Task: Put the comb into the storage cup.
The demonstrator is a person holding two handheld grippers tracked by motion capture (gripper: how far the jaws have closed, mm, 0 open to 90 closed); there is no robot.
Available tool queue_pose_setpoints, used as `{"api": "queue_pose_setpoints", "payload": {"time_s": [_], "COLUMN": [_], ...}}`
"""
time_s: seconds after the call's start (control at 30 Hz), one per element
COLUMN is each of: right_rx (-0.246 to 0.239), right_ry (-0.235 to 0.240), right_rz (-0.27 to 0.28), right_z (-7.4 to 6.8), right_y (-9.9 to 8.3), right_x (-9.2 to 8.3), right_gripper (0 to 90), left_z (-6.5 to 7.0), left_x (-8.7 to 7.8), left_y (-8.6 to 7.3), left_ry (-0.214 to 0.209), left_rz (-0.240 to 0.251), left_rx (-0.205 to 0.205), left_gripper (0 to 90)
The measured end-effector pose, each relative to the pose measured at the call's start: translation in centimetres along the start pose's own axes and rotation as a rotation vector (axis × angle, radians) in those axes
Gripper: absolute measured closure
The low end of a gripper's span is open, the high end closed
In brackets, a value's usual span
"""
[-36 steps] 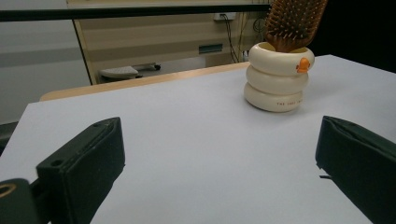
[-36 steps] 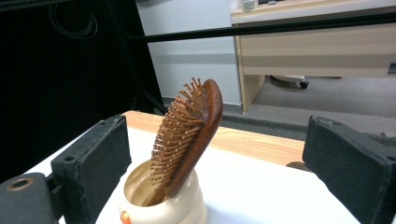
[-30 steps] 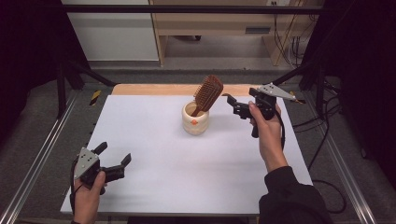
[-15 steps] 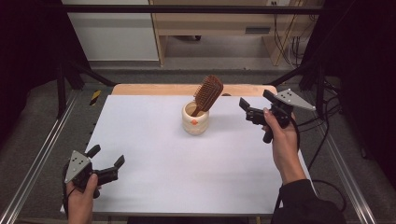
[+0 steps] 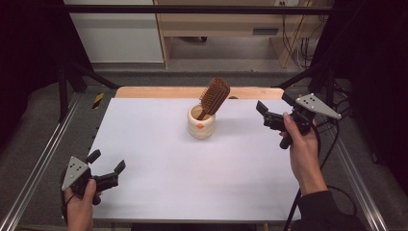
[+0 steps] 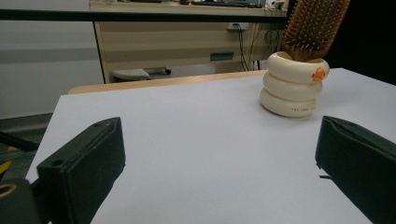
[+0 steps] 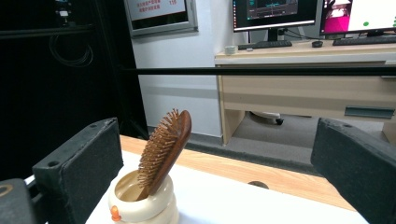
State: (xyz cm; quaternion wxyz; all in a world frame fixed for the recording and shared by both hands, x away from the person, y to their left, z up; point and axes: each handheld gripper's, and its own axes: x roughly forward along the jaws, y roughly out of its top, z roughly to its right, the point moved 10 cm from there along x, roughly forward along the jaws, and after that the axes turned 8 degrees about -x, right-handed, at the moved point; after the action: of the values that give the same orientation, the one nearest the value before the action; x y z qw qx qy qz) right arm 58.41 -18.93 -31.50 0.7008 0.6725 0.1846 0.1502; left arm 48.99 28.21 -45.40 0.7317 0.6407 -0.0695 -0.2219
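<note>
Hairbrush [image 5: 214,97] in cup [image 5: 201,123], bristles [image 7: 156,150] facing right tool [image 5: 272,117]

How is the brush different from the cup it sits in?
The hairbrush is dark brown wood with bristles; the holder is smooth cream with a small orange mark. The hairbrush leans tilted, handle down inside; the holder stands upright on the white table. The hairbrush is flat and long; the holder is round, like three stacked rings. Both are free of the open left gripper and right gripper.
</note>
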Motion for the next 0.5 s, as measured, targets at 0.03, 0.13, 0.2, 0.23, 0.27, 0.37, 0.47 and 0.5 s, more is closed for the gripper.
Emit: {"api": "queue_pose_setpoints", "payload": {"time_s": [0.03, 0.13, 0.2, 0.23, 0.27, 0.37, 0.47, 0.5], "right_rx": [-0.003, -0.005, -0.006, -0.006, -0.005, -0.005, -0.003, -0.005], "right_ry": [-0.002, -0.009, -0.013, -0.014, -0.015, -0.018, -0.020, -0.022], "right_rz": [0.004, 0.013, 0.016, 0.018, 0.021, 0.033, 0.037, 0.038], "right_z": [0.1, 0.4, 0.6, 0.7, 0.8, 1.1, 1.2, 1.3], "right_y": [0.0, 0.0, 0.0, 0.0, 0.0, 0.1, 0.1, 0.1], "right_x": [-0.1, -0.5, -0.7, -0.8, -1.0, -1.3, -1.5, -1.6], "right_gripper": [2.4, 2.3, 2.3, 2.3, 2.2, 2.2, 2.2, 2.3], "left_z": [0.0, -0.1, -0.2, -0.4, -0.5, -0.8, -1.1, -1.1], "left_x": [-0.1, -0.3, -0.5, -0.6, -0.7, -1.0, -1.0, -1.0], "left_y": [0.0, -0.1, -0.1, -0.1, -0.1, -0.1, -0.1, -0.1], "left_ry": [-0.006, -0.007, -0.004, -0.001, -0.001, -0.001, 0.005, 0.006], "left_rz": [0.002, 0.003, 0.004, 0.005, 0.005, 0.011, 0.017, 0.017], "left_rx": [0.008, 0.018, 0.017, 0.014, 0.006, -0.009, -0.028, -0.029], "left_gripper": [1.9, 1.7, 1.7, 1.7, 1.7, 1.8, 1.9, 1.9]}}
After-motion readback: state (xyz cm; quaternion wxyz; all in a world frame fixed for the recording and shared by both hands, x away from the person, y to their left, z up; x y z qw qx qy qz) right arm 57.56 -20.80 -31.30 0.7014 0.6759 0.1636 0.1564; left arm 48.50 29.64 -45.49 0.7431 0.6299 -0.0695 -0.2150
